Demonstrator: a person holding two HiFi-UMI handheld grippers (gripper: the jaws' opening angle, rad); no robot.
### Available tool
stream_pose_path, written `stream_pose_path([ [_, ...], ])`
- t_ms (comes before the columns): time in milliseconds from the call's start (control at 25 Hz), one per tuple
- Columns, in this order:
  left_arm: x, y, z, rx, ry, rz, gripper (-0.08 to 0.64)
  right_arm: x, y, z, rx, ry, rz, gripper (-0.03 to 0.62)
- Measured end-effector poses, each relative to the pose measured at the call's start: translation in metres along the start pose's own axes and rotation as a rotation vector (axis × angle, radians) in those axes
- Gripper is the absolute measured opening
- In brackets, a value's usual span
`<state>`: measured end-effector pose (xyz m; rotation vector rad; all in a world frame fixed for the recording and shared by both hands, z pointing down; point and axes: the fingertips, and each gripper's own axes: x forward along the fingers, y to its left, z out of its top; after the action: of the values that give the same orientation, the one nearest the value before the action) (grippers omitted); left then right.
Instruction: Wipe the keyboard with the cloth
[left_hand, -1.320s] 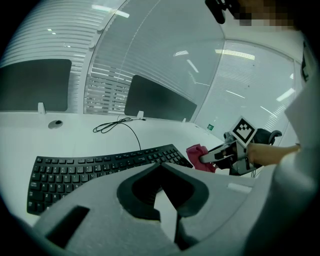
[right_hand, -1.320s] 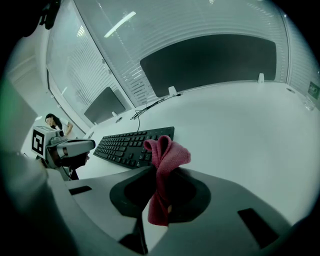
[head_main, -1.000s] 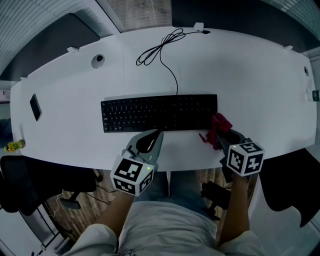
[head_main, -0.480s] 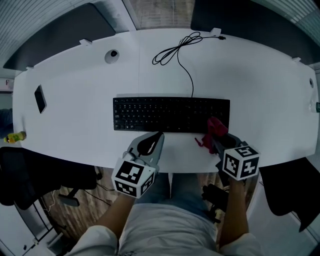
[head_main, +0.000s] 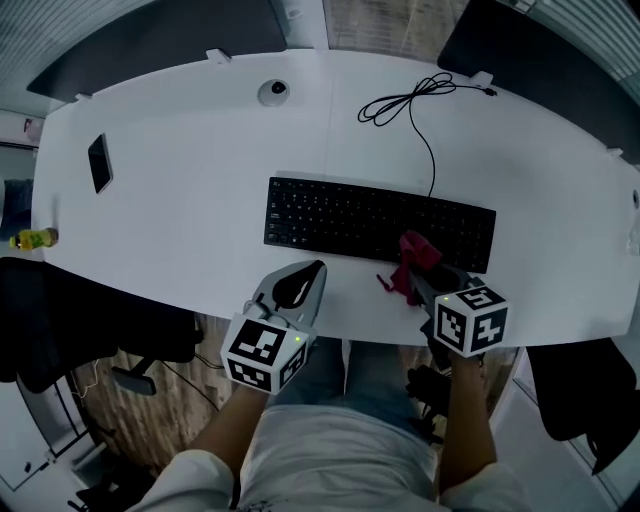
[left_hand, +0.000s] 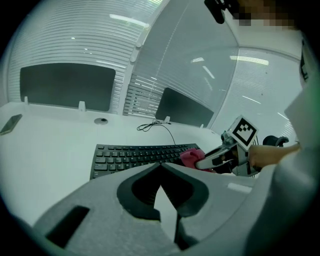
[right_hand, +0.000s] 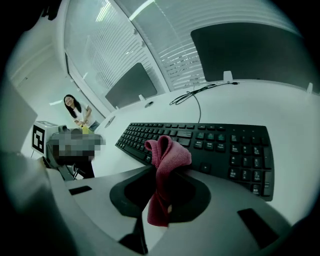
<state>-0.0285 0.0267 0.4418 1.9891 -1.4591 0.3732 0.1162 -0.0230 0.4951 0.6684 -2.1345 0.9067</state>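
A black keyboard lies across the middle of the white desk. My right gripper is shut on a pink cloth, which bunches above the jaws and hangs over the keyboard's near edge, right of centre. My left gripper is shut with nothing in it and hovers just in front of the keyboard's near edge, left of the cloth.
The keyboard's black cable coils toward the desk's far edge. A phone lies at the far left and a round grommet sits near the back. A yellow-green bottle stands by the left edge. A person stands far off.
The head view has shifted, so the desk and keyboard now sit further right and lower in it. The right gripper with the cloth has crept left along the keyboard's near edge.
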Motion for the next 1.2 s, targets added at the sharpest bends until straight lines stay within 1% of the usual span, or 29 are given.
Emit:
stream_pose_path([
  [360, -0.042, 0.051, -0.012, -0.046, -0.025, 0.068, 0.011, 0.038, 0.053, 0.016, -0.064, 0.027, 0.046, 0.061],
  [760, -0.081, 0.102, -0.020, -0.093, -0.051, 0.152, 0.011, 0.086, 0.115, 0.031, -0.124, 0.052, 0.128, 0.061],
  [1200, -0.112, 0.139, -0.028, -0.156, -0.084, 0.228, 0.011, 0.122, 0.169, 0.044, -0.207, 0.100, 0.196, 0.060],
])
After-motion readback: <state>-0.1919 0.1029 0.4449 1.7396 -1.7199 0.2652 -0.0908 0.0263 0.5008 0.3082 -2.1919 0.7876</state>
